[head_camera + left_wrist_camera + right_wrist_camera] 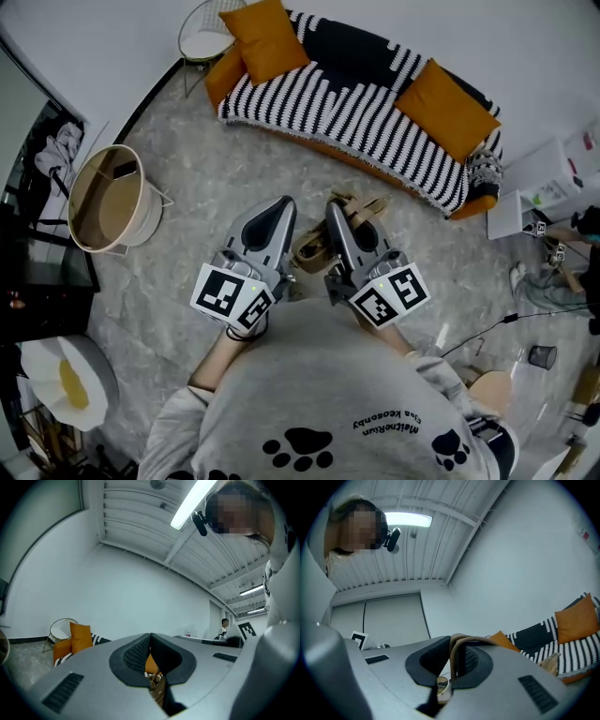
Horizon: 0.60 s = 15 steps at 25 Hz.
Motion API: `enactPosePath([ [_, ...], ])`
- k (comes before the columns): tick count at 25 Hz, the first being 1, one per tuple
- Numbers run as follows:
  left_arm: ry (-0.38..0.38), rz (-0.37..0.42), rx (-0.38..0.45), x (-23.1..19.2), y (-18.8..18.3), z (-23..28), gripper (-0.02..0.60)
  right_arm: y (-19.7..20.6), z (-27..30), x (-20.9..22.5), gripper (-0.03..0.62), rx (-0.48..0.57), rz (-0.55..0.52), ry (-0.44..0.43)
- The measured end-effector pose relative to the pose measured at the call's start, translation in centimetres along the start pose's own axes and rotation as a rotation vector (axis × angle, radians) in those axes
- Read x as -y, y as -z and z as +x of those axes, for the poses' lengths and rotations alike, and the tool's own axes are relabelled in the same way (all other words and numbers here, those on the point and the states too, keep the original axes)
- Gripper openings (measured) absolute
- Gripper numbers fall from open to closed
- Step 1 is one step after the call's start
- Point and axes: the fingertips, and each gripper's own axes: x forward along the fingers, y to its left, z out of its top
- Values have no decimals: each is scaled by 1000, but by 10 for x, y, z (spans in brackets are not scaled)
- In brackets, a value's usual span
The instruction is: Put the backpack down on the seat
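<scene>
Right gripper [452, 638] is pinching just 1 backpack strap [453, 653], left gripper [150, 637] closed; the strap slipping risks a drop short of the sofa [309, 103].

On my feed, a round beige tub [108, 202] stands on the grey marbled floor [187, 178] at the left. A white wire-frame chair [208, 36] sits beyond it by the wall. Two orange cushions lie well apart, one far back [265, 37] and one to the right [445, 108]. A white box [544, 183] sits at the right edge, and a black cable [487, 330] trails near a small dark cup [541, 356]. At lower left, a white round surface [37, 361] carries something yellow [73, 384], possibly fruit.
</scene>
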Motion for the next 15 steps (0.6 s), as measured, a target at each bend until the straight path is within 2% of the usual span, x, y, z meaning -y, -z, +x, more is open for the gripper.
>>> enactPosePath([
  [8,13,-19,-13,-32,5,31,20,5,34,26,40,-15,3,20],
  [15,13,-21,-17,-101,-9,61,20,13,106,47,40,-21,0,28],
])
